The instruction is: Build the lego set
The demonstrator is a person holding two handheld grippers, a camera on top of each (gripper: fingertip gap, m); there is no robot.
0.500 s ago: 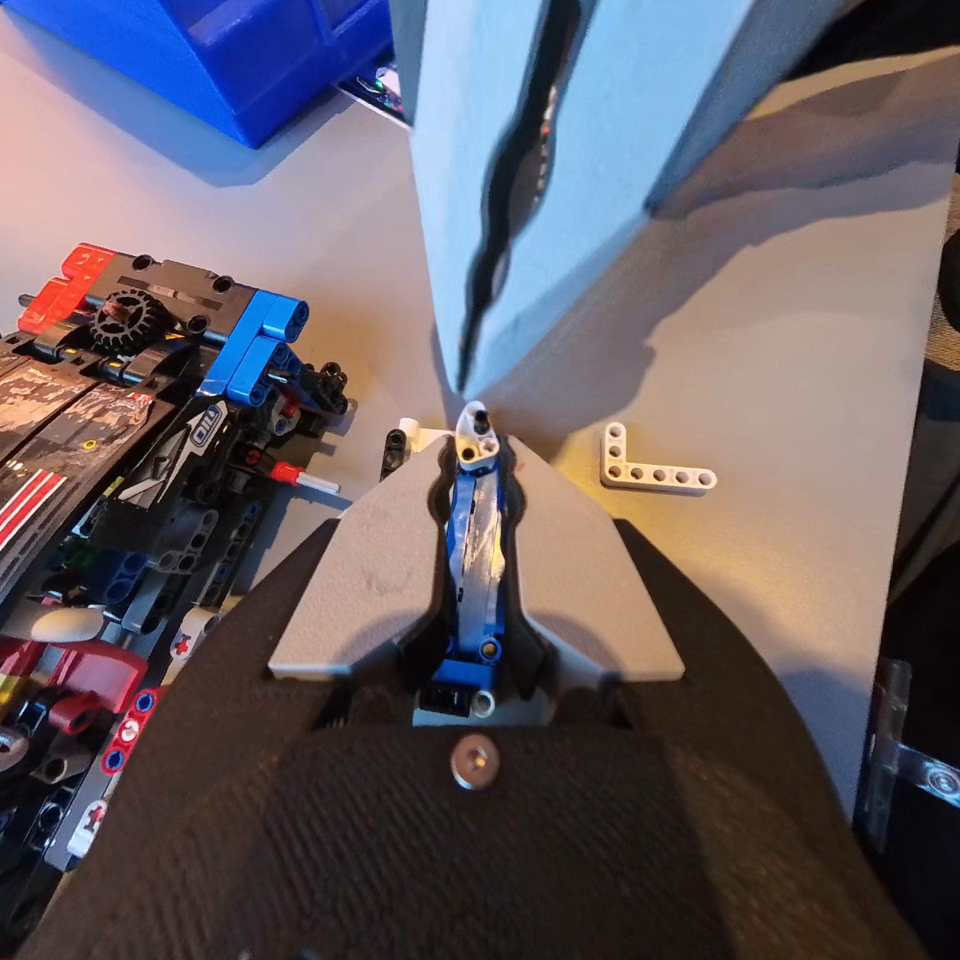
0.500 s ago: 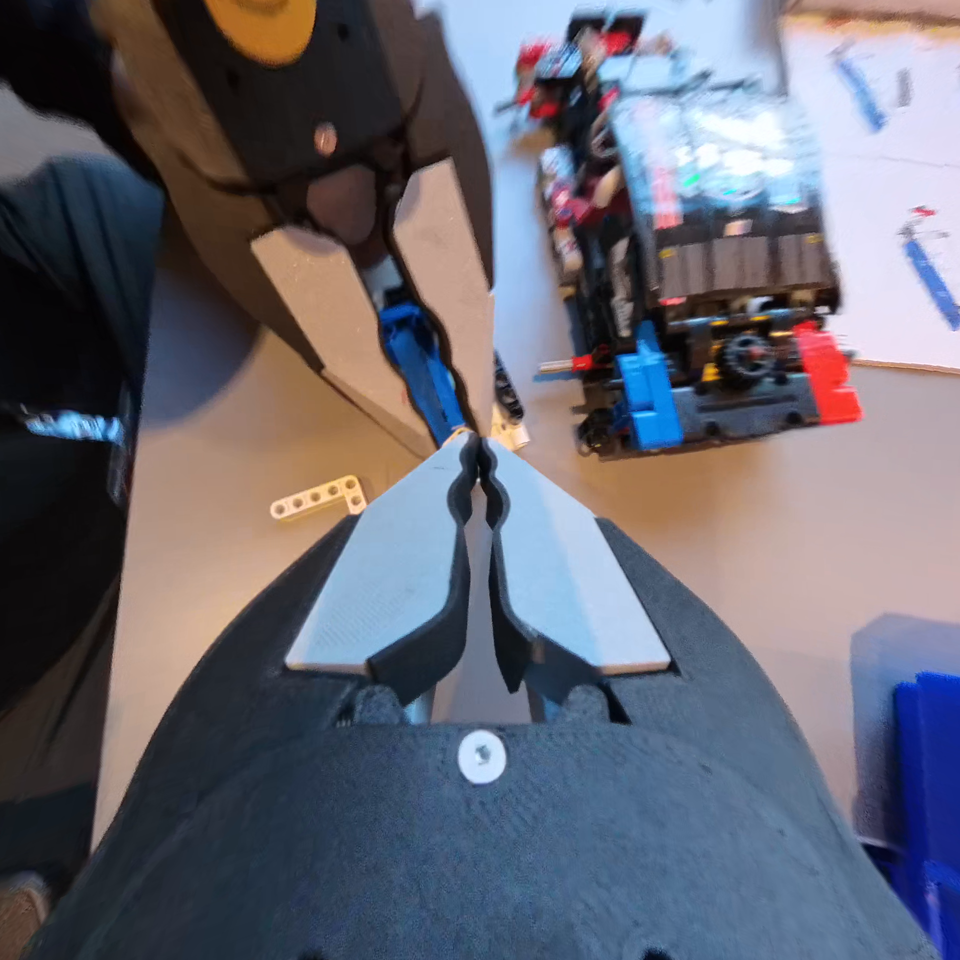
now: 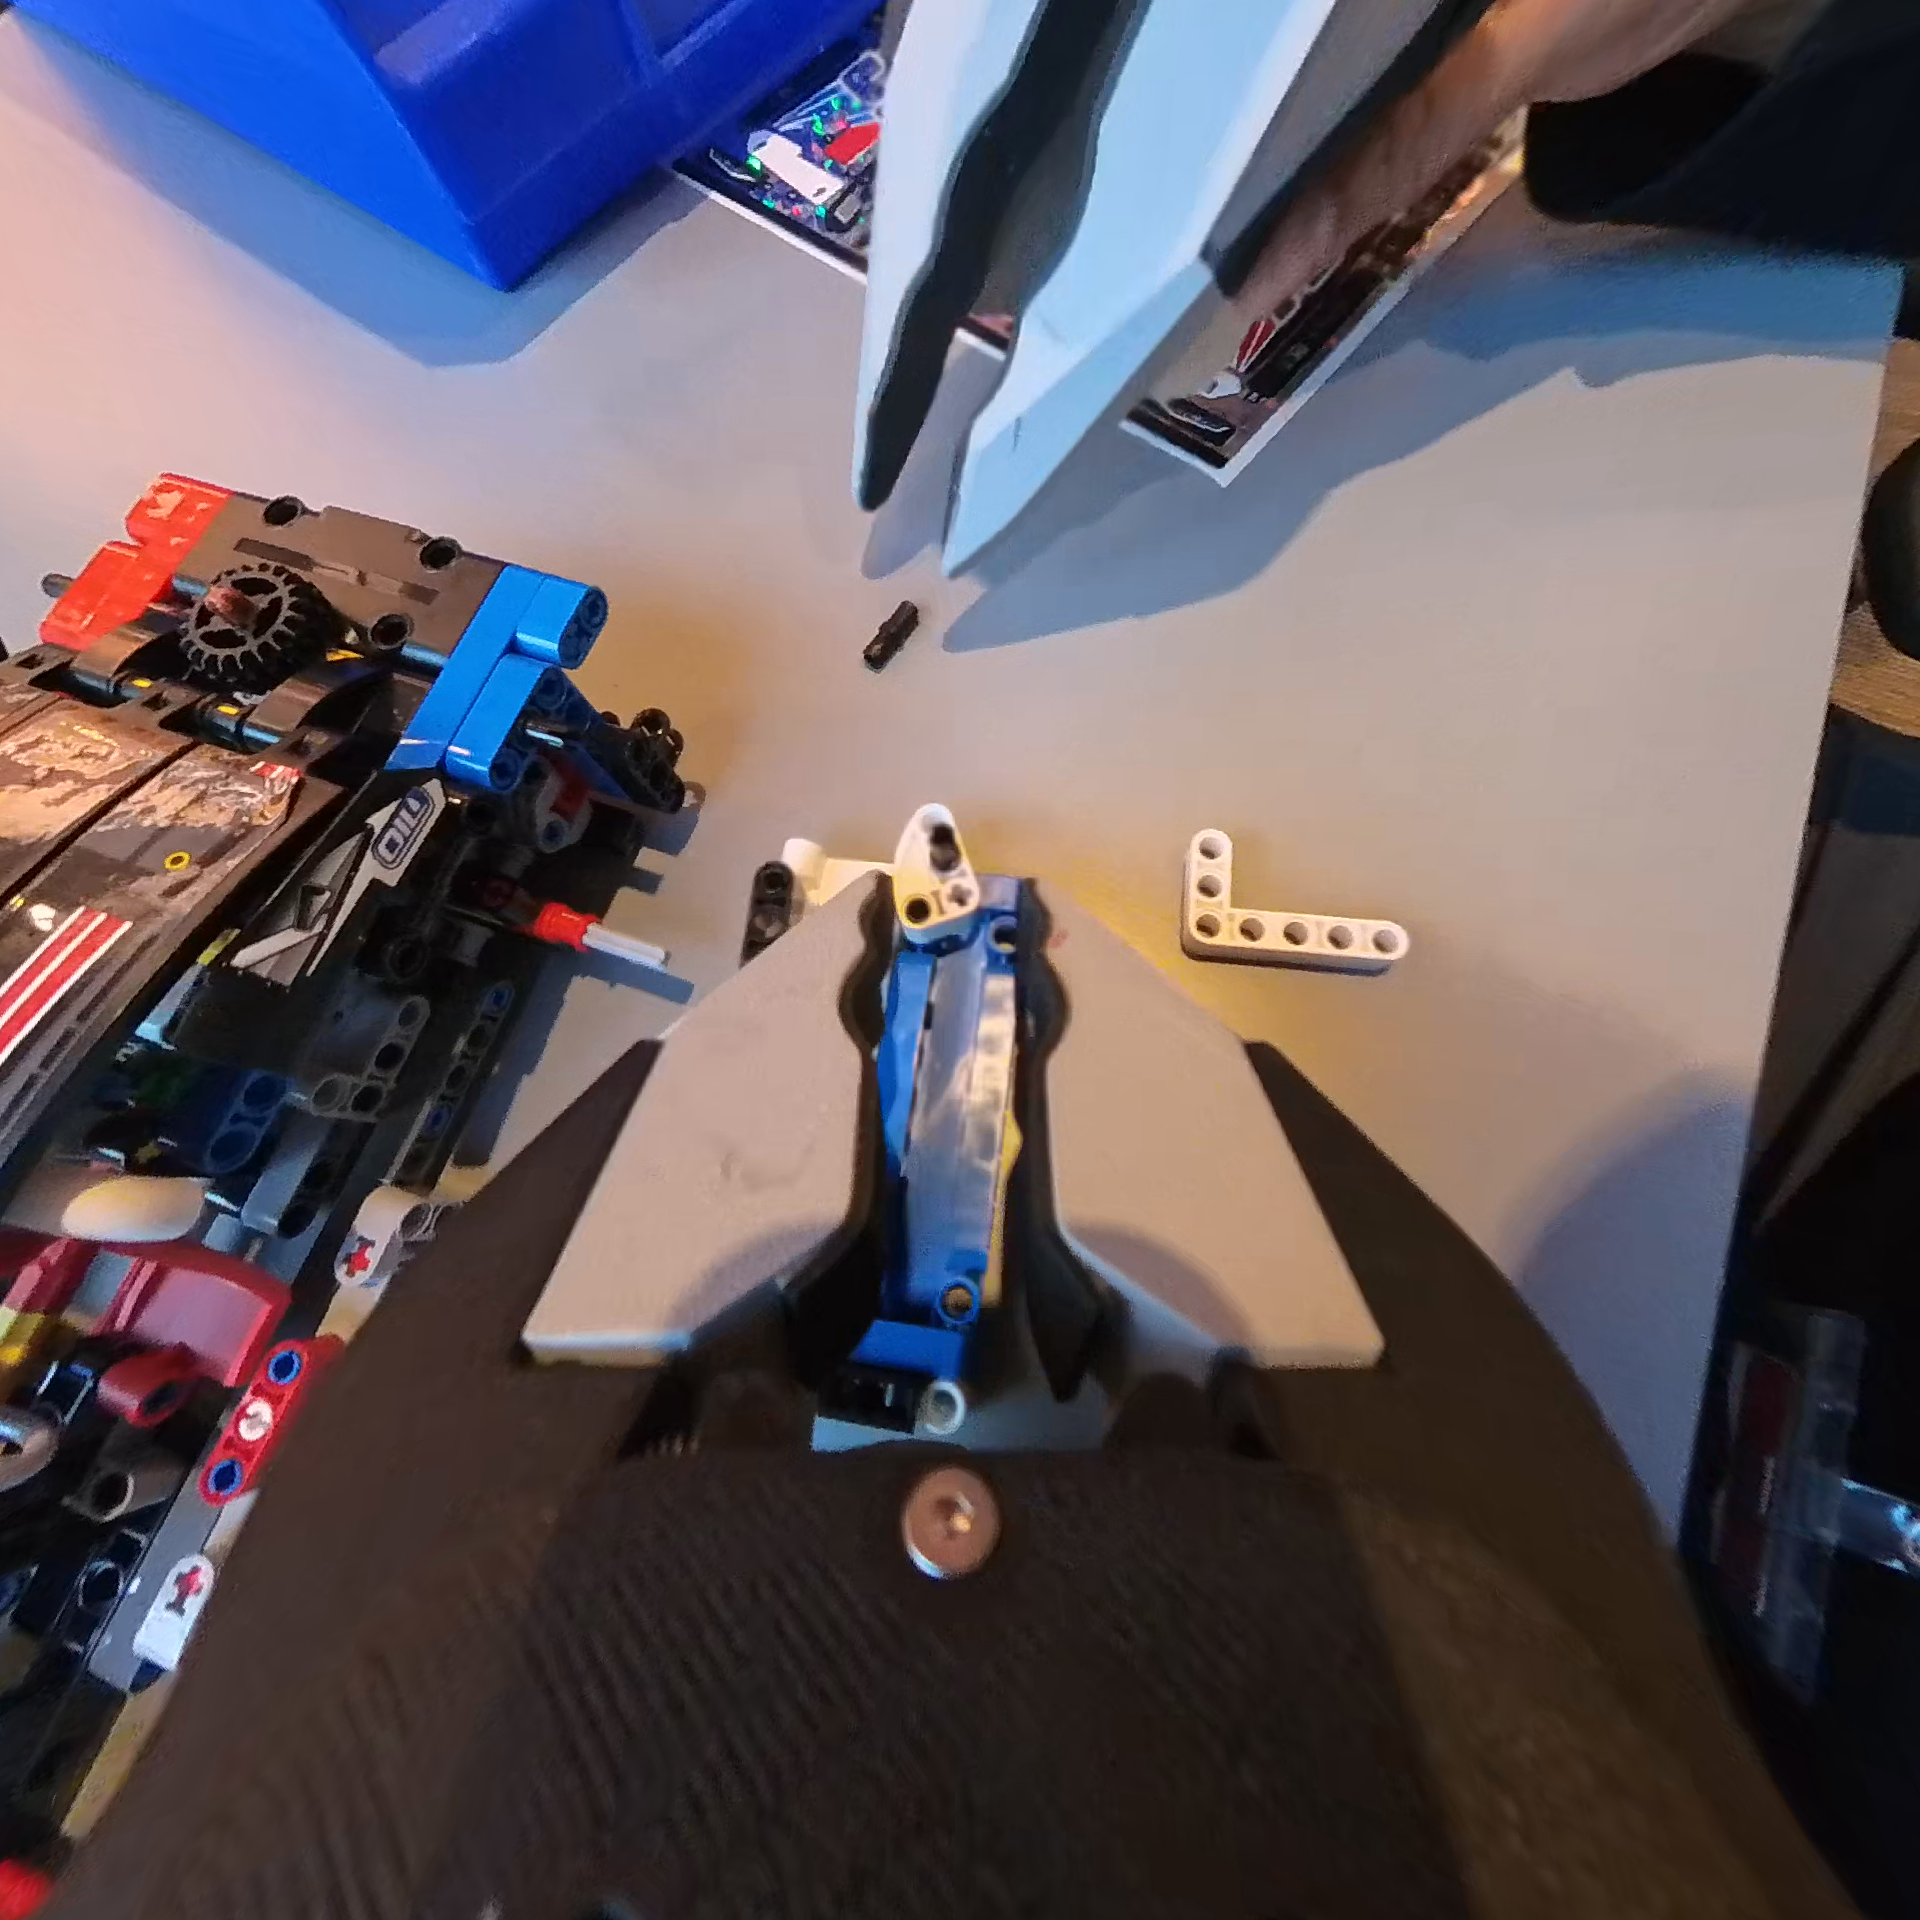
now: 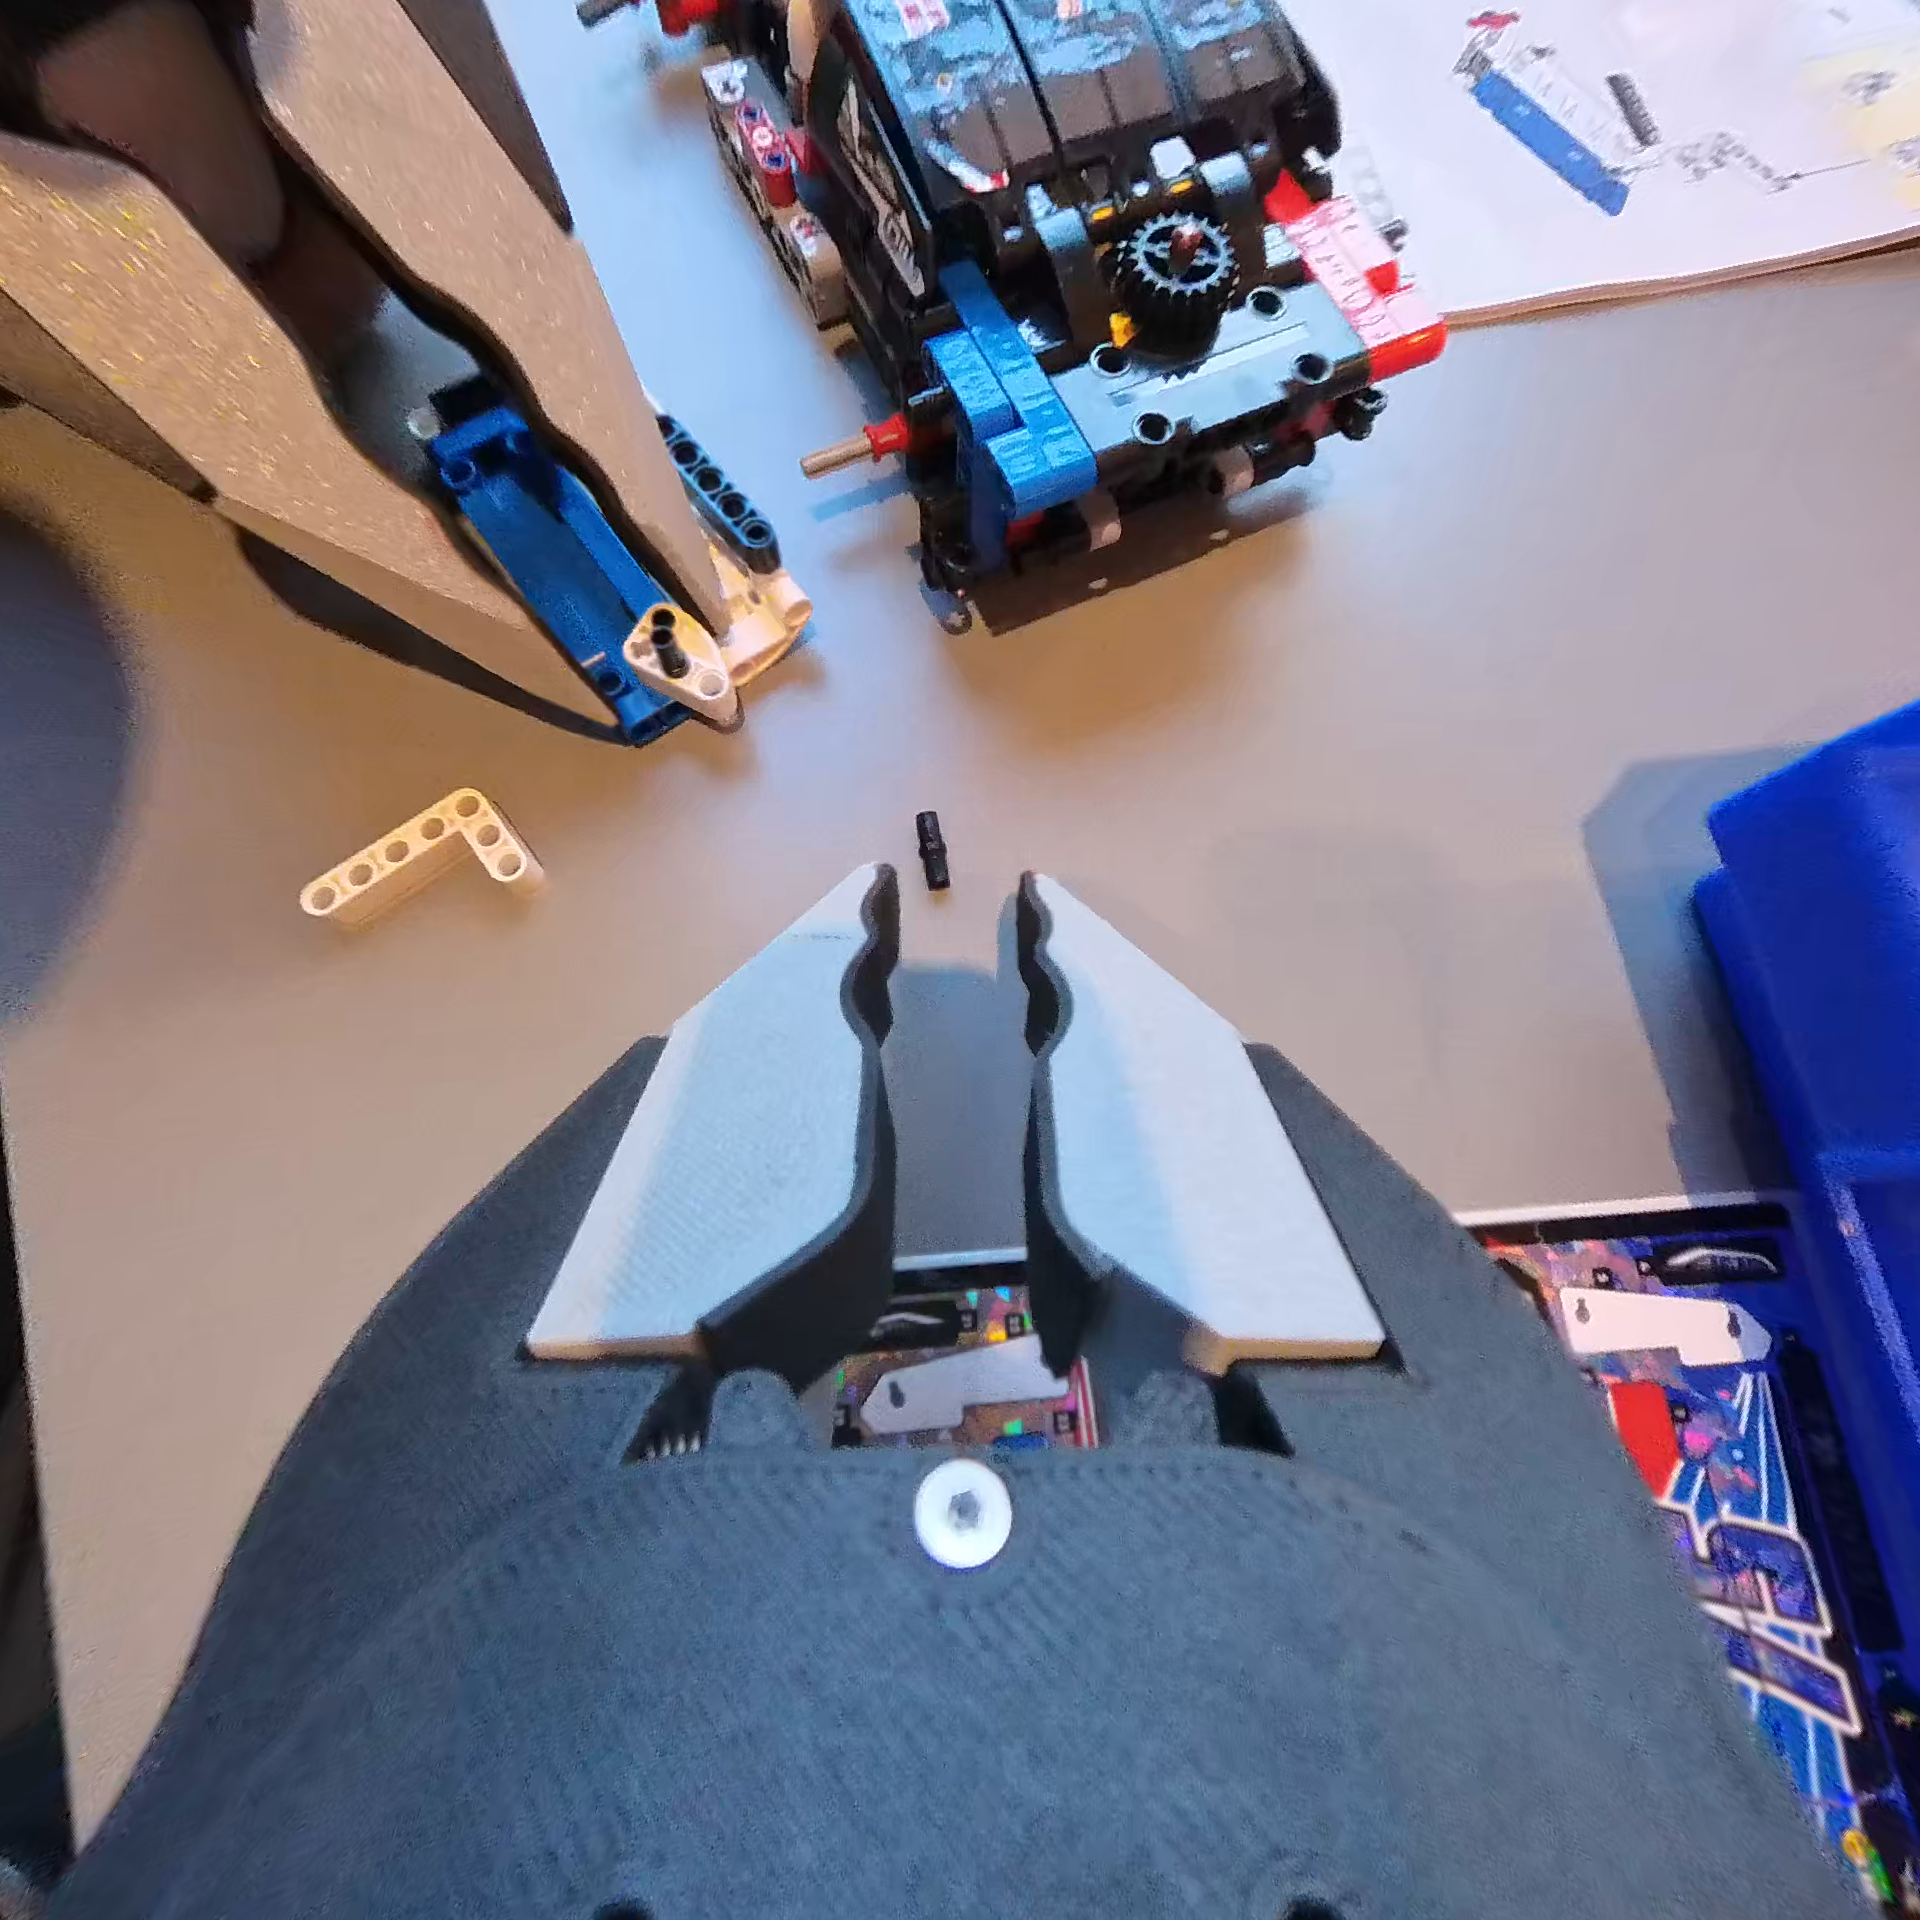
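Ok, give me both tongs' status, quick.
Left tongs: closed on the long blue lego beam assembly.
Right tongs: open, empty, small black lego pin lying on the table just past the tips.

Your left claw (image 3: 951,904) has grey fingers on a black body and grips a blue beam (image 3: 940,1091) tipped with a white triangular piece (image 3: 937,881). A black pin (image 4: 932,852) and a white L-shaped beam (image 4: 421,857) lie on the grey table (image 4: 1247,810). The car model (image 4: 1101,270) is black with blue and red parts; the bin (image 3: 416,125) is blue.
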